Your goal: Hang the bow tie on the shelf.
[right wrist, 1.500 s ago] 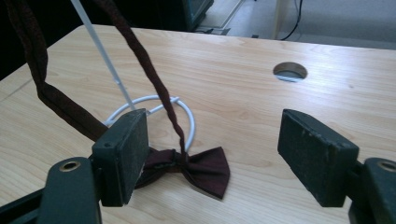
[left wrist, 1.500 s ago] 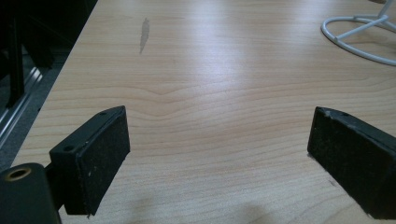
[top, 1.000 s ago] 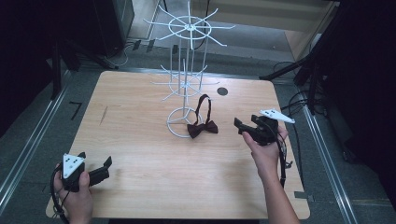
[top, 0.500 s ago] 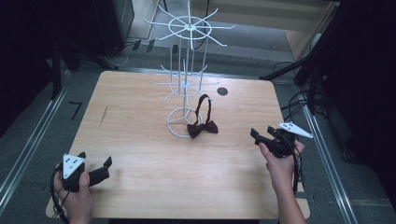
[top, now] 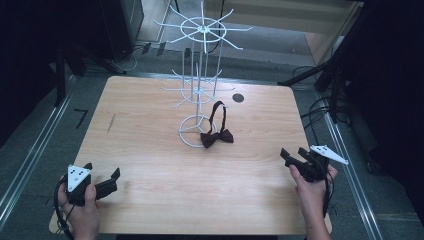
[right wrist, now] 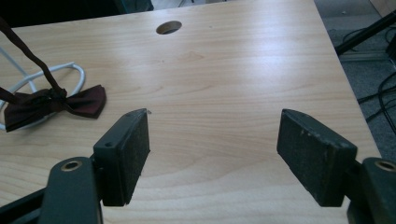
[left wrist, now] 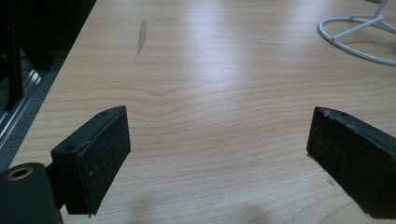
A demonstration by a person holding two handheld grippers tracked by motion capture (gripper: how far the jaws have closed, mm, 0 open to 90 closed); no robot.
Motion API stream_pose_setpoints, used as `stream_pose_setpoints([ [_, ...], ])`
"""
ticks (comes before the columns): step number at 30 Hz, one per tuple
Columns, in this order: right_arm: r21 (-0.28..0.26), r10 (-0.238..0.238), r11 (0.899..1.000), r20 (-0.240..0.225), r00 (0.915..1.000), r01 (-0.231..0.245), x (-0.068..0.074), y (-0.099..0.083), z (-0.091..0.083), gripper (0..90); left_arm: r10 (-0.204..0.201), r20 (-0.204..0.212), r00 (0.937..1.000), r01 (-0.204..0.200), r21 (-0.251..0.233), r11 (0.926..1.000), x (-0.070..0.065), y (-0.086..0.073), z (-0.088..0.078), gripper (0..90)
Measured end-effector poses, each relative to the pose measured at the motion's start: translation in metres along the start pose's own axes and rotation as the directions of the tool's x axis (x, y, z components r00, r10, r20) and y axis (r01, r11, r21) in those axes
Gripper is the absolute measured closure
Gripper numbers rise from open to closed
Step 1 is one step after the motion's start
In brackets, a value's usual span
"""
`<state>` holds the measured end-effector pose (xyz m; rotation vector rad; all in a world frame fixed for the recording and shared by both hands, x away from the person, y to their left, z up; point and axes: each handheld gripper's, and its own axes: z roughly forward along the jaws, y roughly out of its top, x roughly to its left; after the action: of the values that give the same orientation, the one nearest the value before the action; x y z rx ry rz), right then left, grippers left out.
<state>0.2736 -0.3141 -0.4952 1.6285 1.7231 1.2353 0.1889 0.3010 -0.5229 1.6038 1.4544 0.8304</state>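
Lower left of the high view, our left gripper (top: 102, 178) sits wide open, empty. Mid-frame, the dark red bow tie (top: 217, 137) lies against the white wire rack (top: 198, 95) base. Lower right, our right gripper (top: 292, 154) gapes open, gripping nothing.

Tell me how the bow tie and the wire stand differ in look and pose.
The bow tie is dark red cloth, lying low on the table with its strap looped upward; the wire stand is thin white metal, upright and tall with spokes spreading outward. The tie is soft and solid, the stand open and rigid. The tie overlaps the stand's ring base.
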Motion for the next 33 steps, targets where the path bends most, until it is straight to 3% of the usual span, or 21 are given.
stream_pose_setpoints([
  [16,0.007,0.043,0.999,0.027,0.9987,-0.044,-0.035,-0.048,-0.024,24.8,0.002,-0.002,1.0,-0.002,-0.003,1.0,0.0,0.0,-0.001,6.7],
  [23,0.013,0.034,0.999,0.021,0.9992,-0.034,-0.047,-0.063,-0.038,16.6,-0.002,-0.001,1.0,0.002,-0.003,1.0,0.0,0.0,-0.001,6.7],
  [33,0.005,0.01,1.0,0.016,0.9998,-0.01,-0.058,-0.074,-0.054,14.6,0.001,-0.001,1.0,-0.001,-0.007,1.0,0.0,0.0,-0.001,6.8],
])
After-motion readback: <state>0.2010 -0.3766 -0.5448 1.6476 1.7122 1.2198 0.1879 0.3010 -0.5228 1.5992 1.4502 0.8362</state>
